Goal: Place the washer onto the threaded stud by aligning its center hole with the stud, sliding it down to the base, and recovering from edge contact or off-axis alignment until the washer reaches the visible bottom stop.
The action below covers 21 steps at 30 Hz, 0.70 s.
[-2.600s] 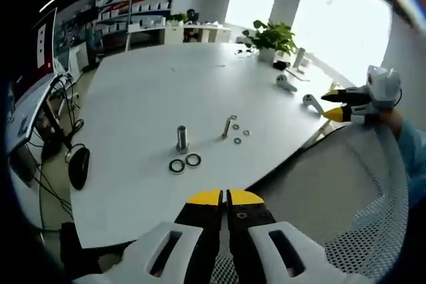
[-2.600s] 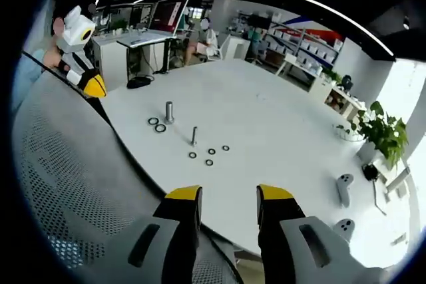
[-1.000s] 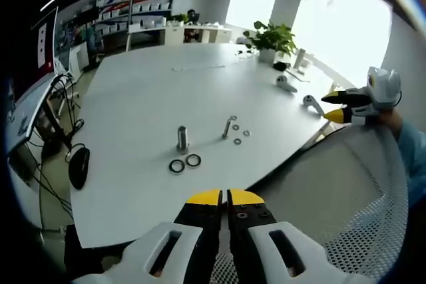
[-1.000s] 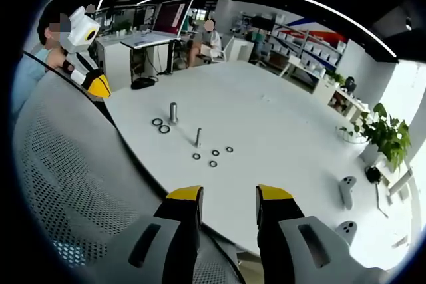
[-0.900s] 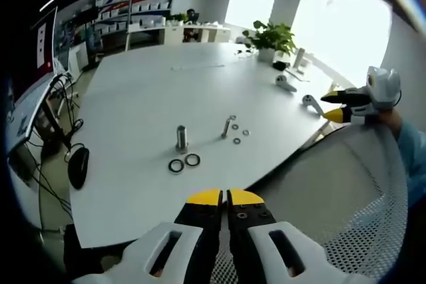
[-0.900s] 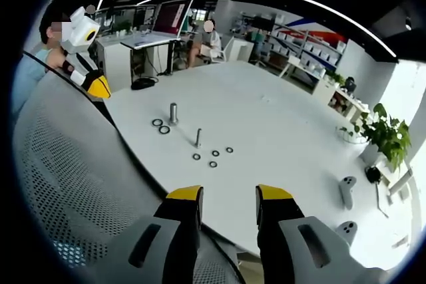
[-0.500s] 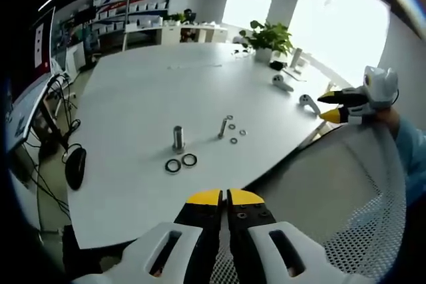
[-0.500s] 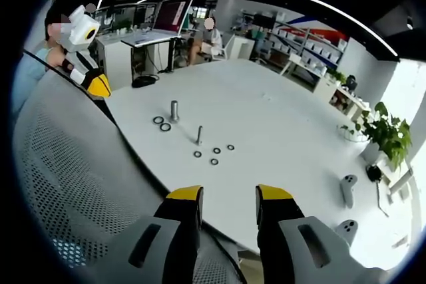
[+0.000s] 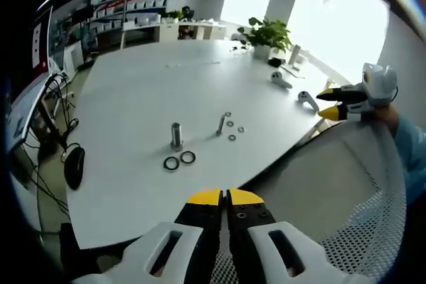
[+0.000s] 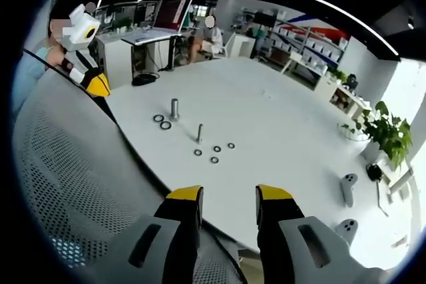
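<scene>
On the white table (image 9: 133,98), 3 small washers (image 10: 214,159) are seen beside the thin threaded stud (image 10: 200,133). Left gripper (image 9: 220,196) is held closed, right gripper (image 10: 229,194) parted and empty.

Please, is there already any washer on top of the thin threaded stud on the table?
None is seen on the thin stud; its shaft looks bare. Three small washers lie flat on the white table around it. Its base is too small to judge.
</scene>
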### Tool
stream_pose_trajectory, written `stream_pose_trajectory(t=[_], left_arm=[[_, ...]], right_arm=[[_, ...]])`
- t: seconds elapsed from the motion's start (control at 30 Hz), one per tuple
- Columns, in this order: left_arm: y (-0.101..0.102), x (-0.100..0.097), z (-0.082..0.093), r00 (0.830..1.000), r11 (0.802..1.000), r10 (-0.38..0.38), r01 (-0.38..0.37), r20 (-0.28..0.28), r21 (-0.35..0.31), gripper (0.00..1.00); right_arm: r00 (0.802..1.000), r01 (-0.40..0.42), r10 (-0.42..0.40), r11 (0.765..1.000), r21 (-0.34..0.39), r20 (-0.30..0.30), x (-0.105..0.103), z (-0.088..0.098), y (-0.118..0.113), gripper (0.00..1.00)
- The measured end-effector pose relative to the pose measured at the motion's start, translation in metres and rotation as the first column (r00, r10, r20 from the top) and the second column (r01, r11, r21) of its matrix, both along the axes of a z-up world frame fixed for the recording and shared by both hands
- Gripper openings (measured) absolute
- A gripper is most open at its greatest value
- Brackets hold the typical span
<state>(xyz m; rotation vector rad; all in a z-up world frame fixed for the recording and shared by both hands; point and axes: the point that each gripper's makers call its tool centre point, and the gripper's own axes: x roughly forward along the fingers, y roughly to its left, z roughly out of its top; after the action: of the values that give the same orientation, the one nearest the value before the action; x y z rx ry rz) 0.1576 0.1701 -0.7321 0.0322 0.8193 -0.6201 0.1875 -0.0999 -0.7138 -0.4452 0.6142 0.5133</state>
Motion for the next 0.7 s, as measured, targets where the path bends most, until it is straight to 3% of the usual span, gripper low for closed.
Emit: stream_pose_trajectory(t=[0.47, 0.7], left_arm=[[-0.006, -0.004, 0.001, 0.999, 0.998, -0.026, 0.025, -0.022, -0.063, 0.01], [-0.012, -0.005, 0.004, 0.998, 0.994, -0.067, 0.066, -0.008, -0.088, 0.0]], right_arm=[[0.999, 0.033, -0.033, 0.999, -0.01, 0.009, 0.003, 0.0, -0.005, 0.33], [0.999, 0.04, -0.04, 0.999, -0.016, 0.006, 0.004, 0.0, -0.006, 0.33]])
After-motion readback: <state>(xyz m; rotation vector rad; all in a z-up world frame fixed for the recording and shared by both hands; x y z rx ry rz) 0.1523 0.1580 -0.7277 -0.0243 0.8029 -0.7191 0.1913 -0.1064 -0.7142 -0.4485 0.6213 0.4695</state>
